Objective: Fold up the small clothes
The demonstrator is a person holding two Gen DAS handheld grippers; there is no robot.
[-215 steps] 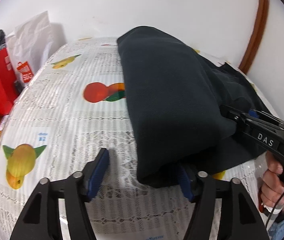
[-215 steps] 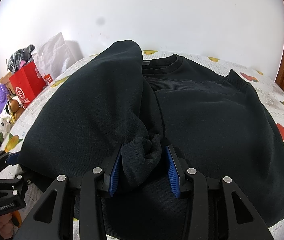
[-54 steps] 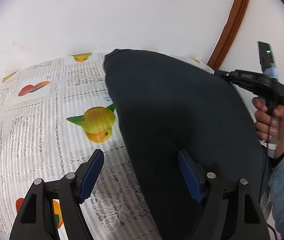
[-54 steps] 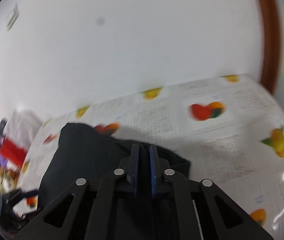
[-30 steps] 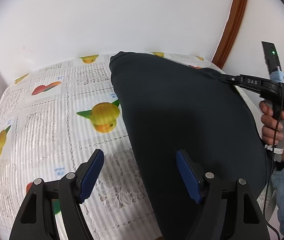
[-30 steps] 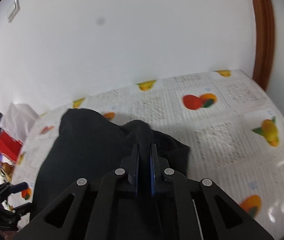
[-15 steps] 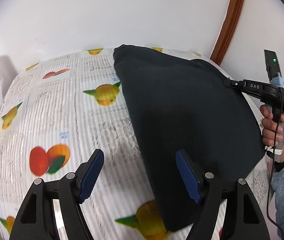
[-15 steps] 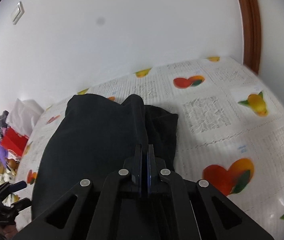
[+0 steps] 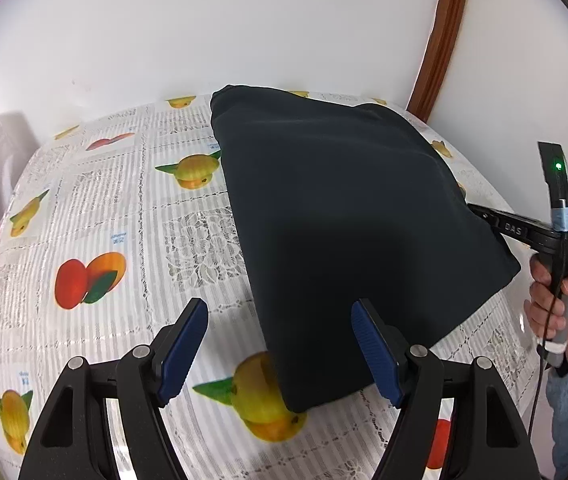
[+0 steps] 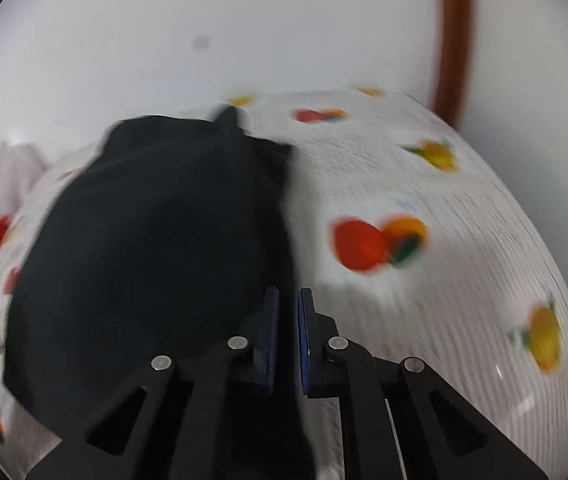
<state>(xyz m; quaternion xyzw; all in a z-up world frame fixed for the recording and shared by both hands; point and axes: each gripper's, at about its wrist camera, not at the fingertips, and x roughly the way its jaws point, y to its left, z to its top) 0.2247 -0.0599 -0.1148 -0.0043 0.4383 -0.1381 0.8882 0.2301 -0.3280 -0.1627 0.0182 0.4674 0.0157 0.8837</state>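
Left wrist view: dark folded garment [image 9: 348,220] on fruit-print tablecloth [image 9: 95,208]

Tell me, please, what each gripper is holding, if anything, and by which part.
The right gripper is shut on the right-hand edge of the folded dark garment. The left gripper is open, holding nothing; the garment's near corner lies between its jaws.

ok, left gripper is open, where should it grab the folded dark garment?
Probably the near corner of the folded dark garment, coming in low from the front. That corner lies flat on the tablecloth between the left gripper fingers, with open table beside it.
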